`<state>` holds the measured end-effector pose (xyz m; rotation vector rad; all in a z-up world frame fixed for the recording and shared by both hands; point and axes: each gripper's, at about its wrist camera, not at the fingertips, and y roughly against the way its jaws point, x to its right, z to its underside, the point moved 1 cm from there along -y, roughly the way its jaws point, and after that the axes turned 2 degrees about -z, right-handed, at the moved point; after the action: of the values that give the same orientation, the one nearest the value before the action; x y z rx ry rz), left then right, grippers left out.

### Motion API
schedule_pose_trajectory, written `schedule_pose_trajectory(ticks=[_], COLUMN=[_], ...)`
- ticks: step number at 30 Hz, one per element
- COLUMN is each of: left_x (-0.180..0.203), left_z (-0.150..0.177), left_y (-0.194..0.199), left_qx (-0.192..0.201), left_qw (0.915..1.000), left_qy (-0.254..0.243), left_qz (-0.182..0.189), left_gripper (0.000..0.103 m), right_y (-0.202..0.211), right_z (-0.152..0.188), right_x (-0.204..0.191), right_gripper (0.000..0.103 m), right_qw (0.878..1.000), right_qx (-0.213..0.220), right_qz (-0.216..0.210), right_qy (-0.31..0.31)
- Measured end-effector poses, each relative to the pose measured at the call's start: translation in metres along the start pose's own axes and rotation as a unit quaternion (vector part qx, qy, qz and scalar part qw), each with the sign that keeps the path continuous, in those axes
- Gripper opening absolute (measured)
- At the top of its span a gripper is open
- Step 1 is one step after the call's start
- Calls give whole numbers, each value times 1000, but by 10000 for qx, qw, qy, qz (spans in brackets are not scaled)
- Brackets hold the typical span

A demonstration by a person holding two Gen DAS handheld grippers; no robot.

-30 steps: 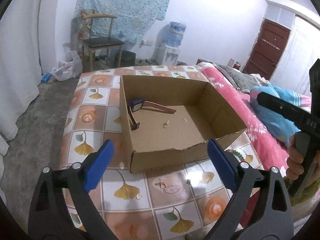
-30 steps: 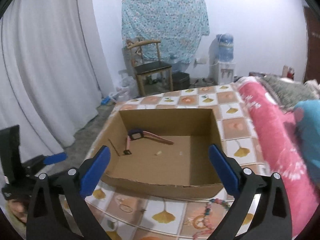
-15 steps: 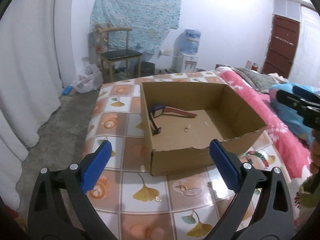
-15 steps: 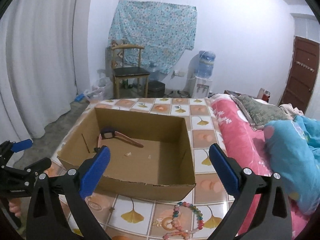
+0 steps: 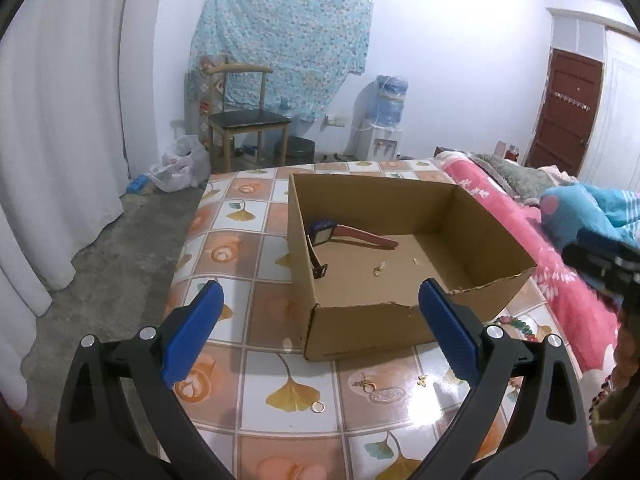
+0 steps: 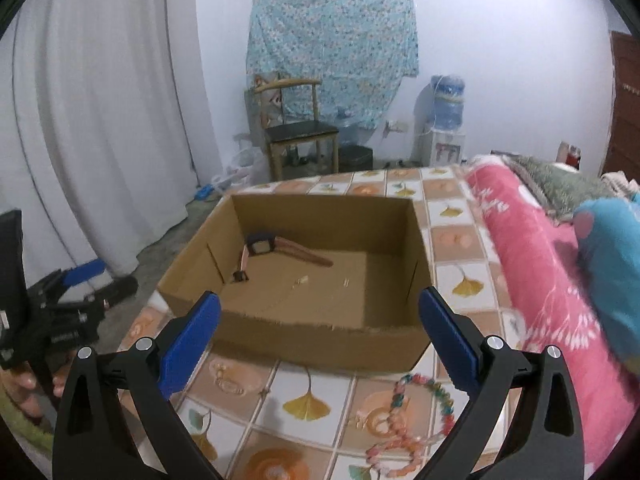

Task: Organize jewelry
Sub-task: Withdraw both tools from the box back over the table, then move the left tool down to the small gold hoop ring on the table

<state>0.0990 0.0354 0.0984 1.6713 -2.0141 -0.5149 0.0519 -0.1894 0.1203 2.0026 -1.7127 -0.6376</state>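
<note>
Both grippers spread, empty. My left gripper (image 5: 320,332) hovers over the worktop (image 5: 248,216) — gold ring (image 5: 318,407) at six o'clock of the cardboard box (image 5: 360,332). I'd descend straight, pinch the rim — it may skid.

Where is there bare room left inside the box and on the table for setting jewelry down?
The cardboard box floor is bare right of the watch and two small pieces. The table left of the box is bare. In front it's crowded: rings, bead bracelet.

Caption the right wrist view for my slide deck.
Open right hand-held gripper above bead necklace, facing cardboard box.
</note>
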Motion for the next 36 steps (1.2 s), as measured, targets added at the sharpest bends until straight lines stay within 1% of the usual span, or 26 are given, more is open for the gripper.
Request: schedule_pose_trajectory(ticks=[3,6,8,11,12,15,18,21,23,31,34,36], left_x=[-2,-8,-13,-20,-22,-23,-22,-18,-12,8,12,13], left_z=[4,12,19,33,39,57,73,83,87,92,94,94], left_y=[-1,-3,-3,-4,-4,-8,-16,-23,-31,-41,-45,-46], left_qx=[-22,-162,-233,-355,-411,-627,-905,-1029,-1096,-1102,-1141,-1175], left_qw=[9999,9992,9990,9990,9989,9980,9958,9945,9936,9902,9883,9873], left_qy=[38,183,231,173,146,3,2,-35,-203,-829,-981,-1037], left_qz=[122,325,302,213,173,77,158,208,185,219,231,244], left_gripper=[95,95,95,95,95,95,95,95,95,94,94,92], right_y=[2,5,1,-11,-19,-35,-50,-62,-66,-81,-87,-88], right_z=[13,27,39,56,62,76,86,92,94,102,102,101], right_x=[1,7,12,16,16,11,3,-5,-8,-9,-8,-8], right_gripper=[96,96,96,96,96,96,96,96,96,96,92,91], right_qw=[9999,9998,9993,9969,9948,9901,9860,9810,9794,9749,9732,9730], right_qx=[-65,-153,-336,-703,-910,-1265,-1523,-1742,-1809,-1995,-2045,-2048], right_qz=[114,153,122,-25,-111,-264,-387,-578,-613,-645,-667,-671], right_qy=[71,-10,-143,-355,-450,-543,-553,-633,-649,-749,-813,-824])
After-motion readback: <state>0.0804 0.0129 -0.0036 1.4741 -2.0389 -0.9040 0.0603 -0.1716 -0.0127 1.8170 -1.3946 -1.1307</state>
